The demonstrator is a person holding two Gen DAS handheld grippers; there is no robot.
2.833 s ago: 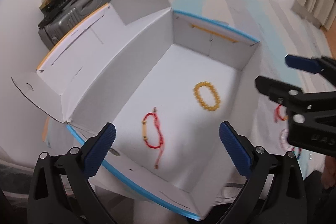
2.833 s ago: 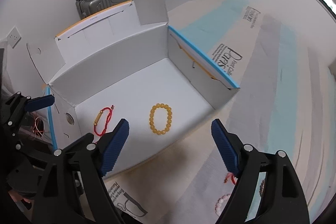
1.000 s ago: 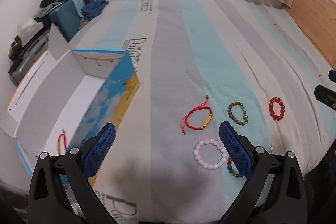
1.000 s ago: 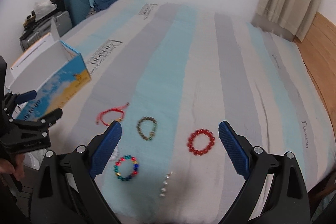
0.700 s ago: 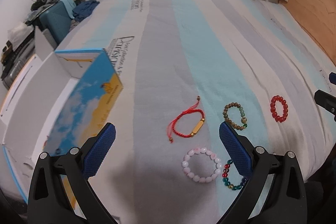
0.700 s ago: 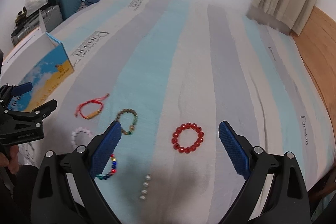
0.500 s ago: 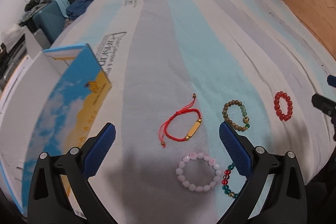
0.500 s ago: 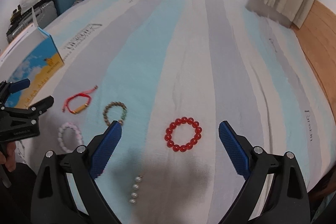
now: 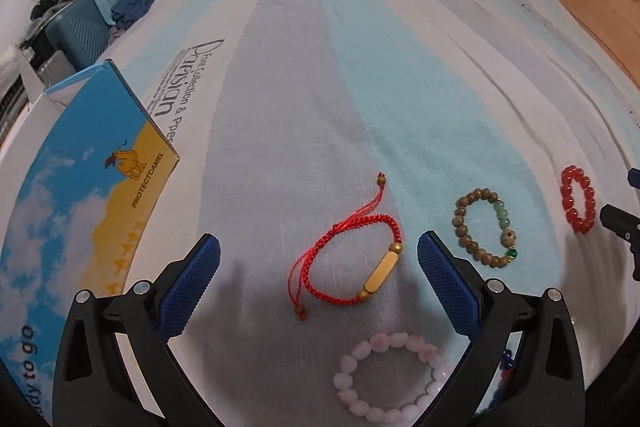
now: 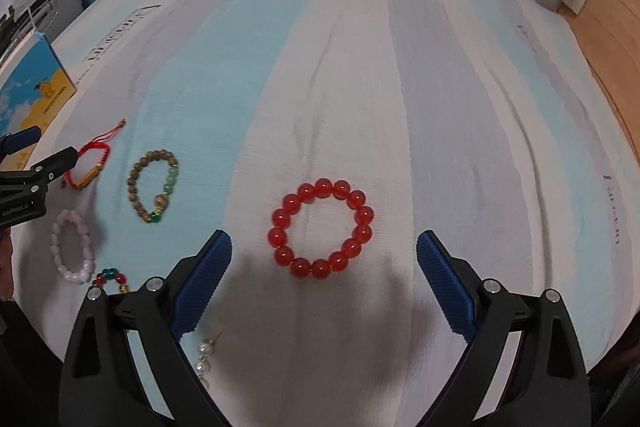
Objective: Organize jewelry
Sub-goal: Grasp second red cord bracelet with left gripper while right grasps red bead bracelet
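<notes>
Big striped bedsheet point(image 10: 360, 67) fills both views. The blue-and-yellow box point(image 9: 80, 163) sits at the left edge of the left wrist view. Left gripper point(image 9: 319, 281) is spread wide over the red cord bracelet point(image 9: 352, 267) at center frame, touching nothing; right gripper point(image 10: 324, 275) is spread too, around the red bead bracelet point(image 10: 322, 227) mid-frame. The pink bead bracelet point(image 9: 390, 377) is at bottom center, and the brown-and-green bead bracelet point(image 9: 486, 227) is right of the cord one.

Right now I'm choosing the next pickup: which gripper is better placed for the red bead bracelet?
Right. The right gripper is open with the red bead bracelet centred just ahead of its fingers; the left gripper frames the red cord bracelet instead.
</notes>
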